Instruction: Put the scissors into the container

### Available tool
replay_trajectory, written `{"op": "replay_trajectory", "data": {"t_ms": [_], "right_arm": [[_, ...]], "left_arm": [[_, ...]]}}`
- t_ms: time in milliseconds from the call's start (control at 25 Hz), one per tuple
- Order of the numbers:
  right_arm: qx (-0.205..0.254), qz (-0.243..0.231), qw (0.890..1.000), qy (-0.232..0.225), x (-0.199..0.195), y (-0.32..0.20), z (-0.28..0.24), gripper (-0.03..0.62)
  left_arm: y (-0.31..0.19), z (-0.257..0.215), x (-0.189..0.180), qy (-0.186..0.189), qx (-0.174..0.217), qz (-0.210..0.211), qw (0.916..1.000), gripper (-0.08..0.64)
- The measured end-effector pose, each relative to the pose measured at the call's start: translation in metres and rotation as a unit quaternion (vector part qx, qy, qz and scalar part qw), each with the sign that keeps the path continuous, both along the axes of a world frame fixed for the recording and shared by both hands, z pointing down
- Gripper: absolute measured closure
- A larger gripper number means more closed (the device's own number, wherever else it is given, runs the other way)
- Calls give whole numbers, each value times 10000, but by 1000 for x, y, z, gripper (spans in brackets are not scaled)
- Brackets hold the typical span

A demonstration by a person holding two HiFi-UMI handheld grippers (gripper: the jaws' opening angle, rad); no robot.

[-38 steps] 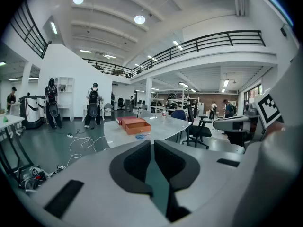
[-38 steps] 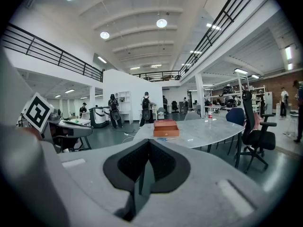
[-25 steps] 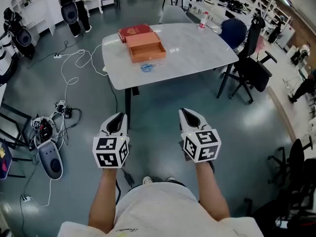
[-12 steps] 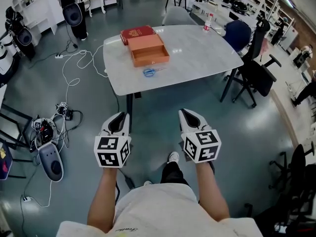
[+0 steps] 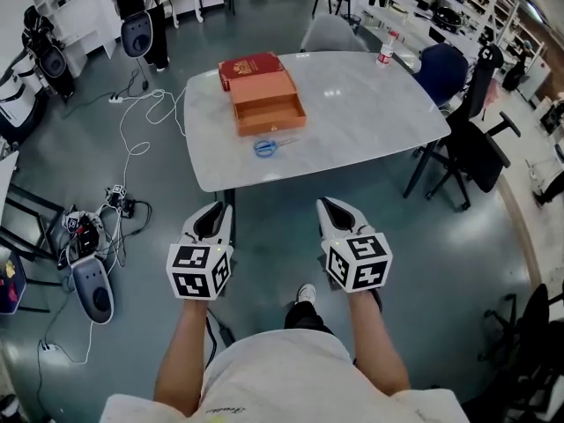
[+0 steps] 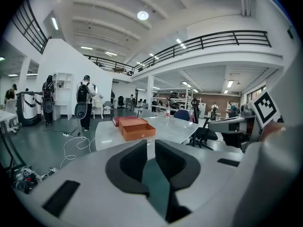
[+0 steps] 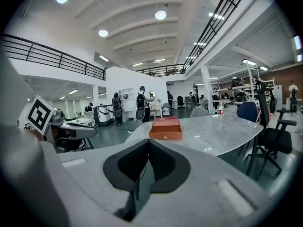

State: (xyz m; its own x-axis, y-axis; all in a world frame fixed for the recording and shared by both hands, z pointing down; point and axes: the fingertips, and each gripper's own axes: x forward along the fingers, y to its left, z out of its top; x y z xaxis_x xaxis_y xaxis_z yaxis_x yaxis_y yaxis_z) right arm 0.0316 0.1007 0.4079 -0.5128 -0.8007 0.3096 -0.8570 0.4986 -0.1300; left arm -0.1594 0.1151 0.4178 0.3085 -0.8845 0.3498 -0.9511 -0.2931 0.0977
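Note:
Blue-handled scissors (image 5: 275, 146) lie on the white marble table (image 5: 370, 104), near its front edge. Just behind them stands the open orange container (image 5: 268, 111), with a red box (image 5: 251, 67) behind that. Both grippers hang over the floor, short of the table and apart from everything on it. My left gripper (image 5: 215, 211) shows a narrow gap between its tips in the left gripper view (image 6: 151, 145), with nothing in it. The right gripper (image 5: 327, 206) has its tips touching (image 7: 148, 143) and holds nothing. The container shows ahead in both gripper views (image 6: 138, 129) (image 7: 165, 130).
A bottle (image 5: 385, 49) stands at the table's far right edge. Black office chairs (image 5: 467, 139) crowd the right side. White cables (image 5: 132, 148) and a grey device (image 5: 90, 282) lie on the floor at the left. The table's dark leg (image 5: 228, 203) is just ahead of my left gripper.
The table, container and scissors have come nearer and lower in the head view as the person steps forward. Both grippers keep the same pose.

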Motion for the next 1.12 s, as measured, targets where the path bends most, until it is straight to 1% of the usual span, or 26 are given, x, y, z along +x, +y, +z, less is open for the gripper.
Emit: {"op": "replay_trajectory", "data": {"t_ms": [360, 560, 800, 1120], "right_arm": [[-121, -342, 9993, -11, 30, -70, 4, 588], [-149, -643, 9978, -46, 36, -103, 7, 588], [-167, -927, 9954, -149, 42, -133, 11, 588], [-163, -1073, 9937, -271, 50, -161, 15, 588]], "left_arm": [[-59, 11, 32, -36, -218, -239, 9995, 528], [-88, 19, 46, -57, -354, -342, 9988, 527], [-117, 23, 65, -73, -432, -460, 9980, 528], [-144, 35, 78, -242, -576, -506, 9968, 526]]}}
